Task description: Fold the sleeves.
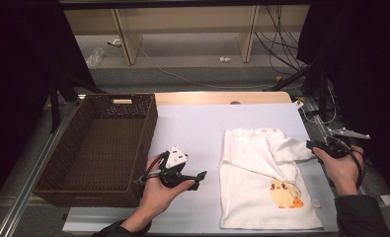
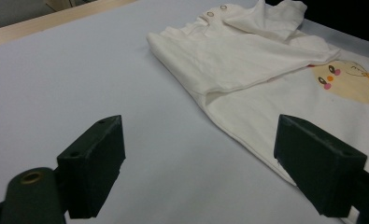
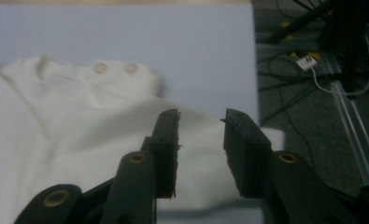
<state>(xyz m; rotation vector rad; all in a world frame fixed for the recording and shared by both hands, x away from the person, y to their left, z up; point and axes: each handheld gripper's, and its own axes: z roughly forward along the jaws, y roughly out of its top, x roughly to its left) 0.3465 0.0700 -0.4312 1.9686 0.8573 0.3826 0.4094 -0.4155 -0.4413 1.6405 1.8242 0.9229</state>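
Observation:
A white baby shirt with a yellow chick print lies flat on the pale table mat, right of centre. Its right sleeve stretches out toward my right gripper. In the right gripper view the jaws stand a little apart over the sleeve end, open, with cloth showing in the gap. My left gripper hovers left of the shirt, tips pointing at it. Its jaws are wide open and hold nothing; the shirt lies just ahead of them.
A dark wicker basket stands at the left of the table, close to my left hand. Two snap buttons mark the shirt's neckline. Cables and a stand lie on the floor beyond the right edge.

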